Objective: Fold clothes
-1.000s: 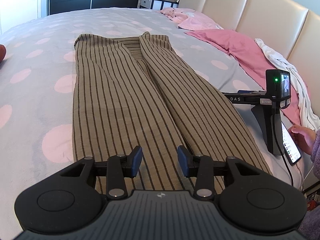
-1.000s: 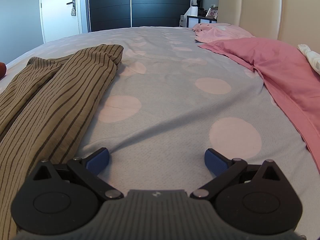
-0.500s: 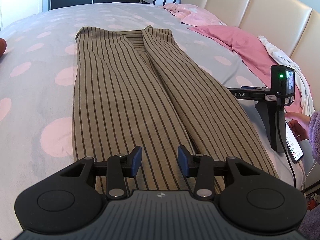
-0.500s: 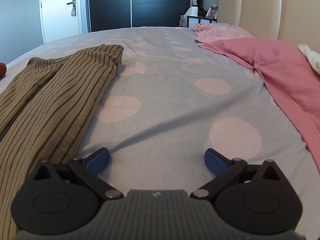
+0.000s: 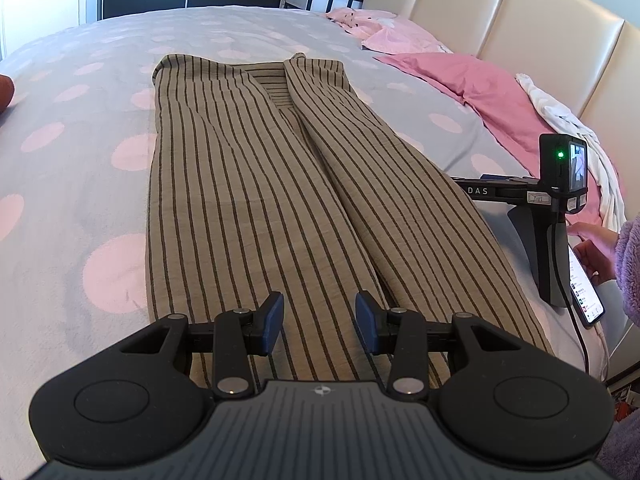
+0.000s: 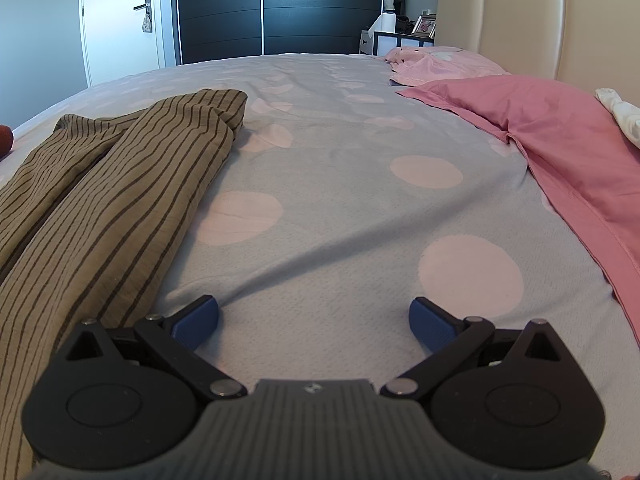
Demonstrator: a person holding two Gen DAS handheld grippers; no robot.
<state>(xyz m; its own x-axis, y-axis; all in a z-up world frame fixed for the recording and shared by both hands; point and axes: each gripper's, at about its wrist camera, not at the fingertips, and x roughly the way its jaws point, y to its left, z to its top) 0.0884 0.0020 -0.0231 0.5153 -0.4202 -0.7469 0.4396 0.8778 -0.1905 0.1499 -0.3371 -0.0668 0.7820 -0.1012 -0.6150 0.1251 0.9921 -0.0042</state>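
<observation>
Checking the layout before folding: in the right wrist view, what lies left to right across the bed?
Brown striped trousers → grey bedspread with pink dots → dark pink pillow → white cloth.

Right gripper (image 6: 314,318) low over the spotted bedcover (image 6: 340,208), jaws wide apart, nothing between. Striped trousers (image 6: 112,200) along the bed's left edge; pink sheet (image 6: 560,152) along the right, by the headboard (image 6: 520,20).
</observation>
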